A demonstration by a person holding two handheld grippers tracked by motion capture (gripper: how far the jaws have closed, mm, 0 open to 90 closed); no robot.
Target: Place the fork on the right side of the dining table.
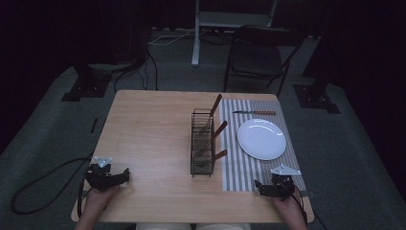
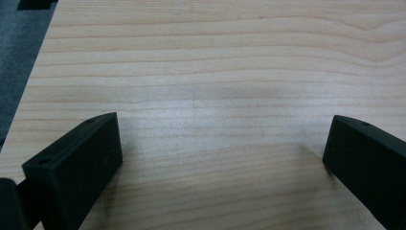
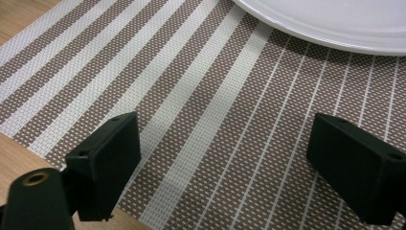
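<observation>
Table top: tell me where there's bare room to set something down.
The widest free patch is the bare wood of the table left of the wire rack, reaching the left gripper. The striped placemat side is crowded: the white plate, a knife, the right gripper.

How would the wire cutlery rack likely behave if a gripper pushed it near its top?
The wire cutlery rack looks tall, narrow and open-meshed, so probably light and apt to tip sideways. Its wooden-handled utensils lean out toward the striped mat, so they might rattle or shift.
</observation>
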